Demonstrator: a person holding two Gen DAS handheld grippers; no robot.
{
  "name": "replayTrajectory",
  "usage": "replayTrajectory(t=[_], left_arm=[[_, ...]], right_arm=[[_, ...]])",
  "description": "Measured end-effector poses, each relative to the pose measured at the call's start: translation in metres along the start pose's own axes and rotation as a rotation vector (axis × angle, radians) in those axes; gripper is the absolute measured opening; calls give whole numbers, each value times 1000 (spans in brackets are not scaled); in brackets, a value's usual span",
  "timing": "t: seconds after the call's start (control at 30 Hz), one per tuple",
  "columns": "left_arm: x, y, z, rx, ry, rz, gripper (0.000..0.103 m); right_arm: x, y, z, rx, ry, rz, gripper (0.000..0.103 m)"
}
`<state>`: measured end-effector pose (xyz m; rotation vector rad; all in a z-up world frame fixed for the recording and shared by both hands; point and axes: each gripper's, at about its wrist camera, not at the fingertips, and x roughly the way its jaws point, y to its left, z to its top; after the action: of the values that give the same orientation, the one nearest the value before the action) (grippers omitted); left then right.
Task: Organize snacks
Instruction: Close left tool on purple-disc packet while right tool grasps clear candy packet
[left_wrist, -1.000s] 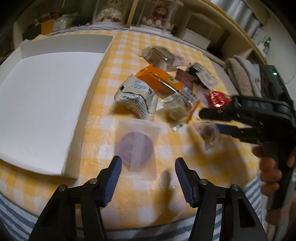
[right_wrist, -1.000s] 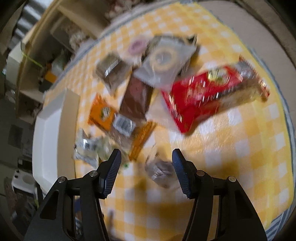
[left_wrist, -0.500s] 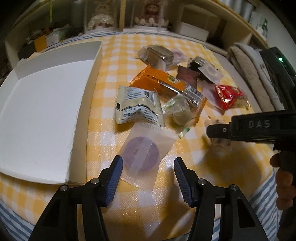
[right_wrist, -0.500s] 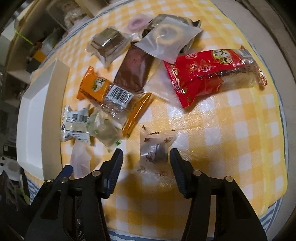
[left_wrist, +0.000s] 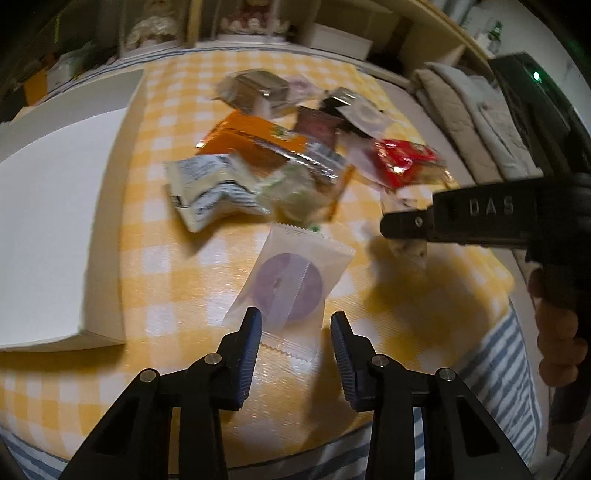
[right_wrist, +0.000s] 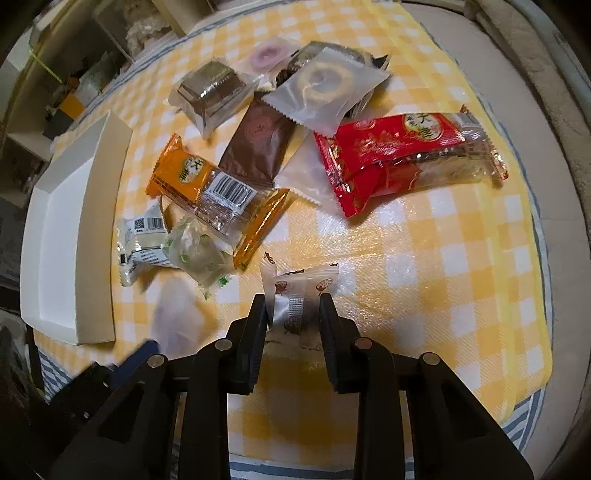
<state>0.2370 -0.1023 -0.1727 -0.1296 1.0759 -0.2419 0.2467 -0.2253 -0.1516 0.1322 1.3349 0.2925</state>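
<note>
Your left gripper (left_wrist: 295, 325) is closing on the frosted packet with the purple disc (left_wrist: 290, 280); the packet's near end lies between the blue pads (left_wrist: 251, 332), its left edge touching the left pad, though whether the right pad presses it you cannot tell from here. That packet lies on the yellow checked tablecloth (left_wrist: 177, 280) just beside the near corner of the white tray (left_wrist: 48, 229). Your right gripper (right_wrist: 293, 306) is closing too, and the small clear candy wrapper with brown prints (right_wrist: 295, 291) stands between its black fingers, both of them touching the wrapper's sides; this candy sits well apart from the tray, on the far side of the purple packet. The rest of the snacks lie in a heap beyond, away from the tray's long side: the orange bar (right_wrist: 218, 192) nearest it with a pale green wrapped sweet (right_wrist: 199, 254) and a white barcoded pouch (right_wrist: 142, 240) beside it; the red packet (right_wrist: 402, 155) lies farthest from the tray.
</note>
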Motion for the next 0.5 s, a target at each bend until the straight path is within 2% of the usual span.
replayTrajectory(t=[0.07, 0.13, 0.2, 0.27, 0.37, 0.5], left_arm=[[0, -3, 1, 20, -6, 6, 38], [-1, -7, 3, 62, -25, 34, 49], [-2, -13, 6, 112, -47, 57, 66], [-4, -19, 11, 168, -68, 64, 70], [0, -26, 16, 222, -77, 63, 71], [19, -24, 22, 280, -10, 72, 69]], right_arm=[[-4, -2, -2, 4, -10, 2, 28], [-10, -7, -7, 6, -20, 5, 28], [-15, -11, -10, 11, -30, 6, 28], [-19, -17, -13, 22, -36, 18, 28], [-22, -20, -16, 34, -40, 32, 28], [-23, -24, -17, 46, -44, 40, 28]])
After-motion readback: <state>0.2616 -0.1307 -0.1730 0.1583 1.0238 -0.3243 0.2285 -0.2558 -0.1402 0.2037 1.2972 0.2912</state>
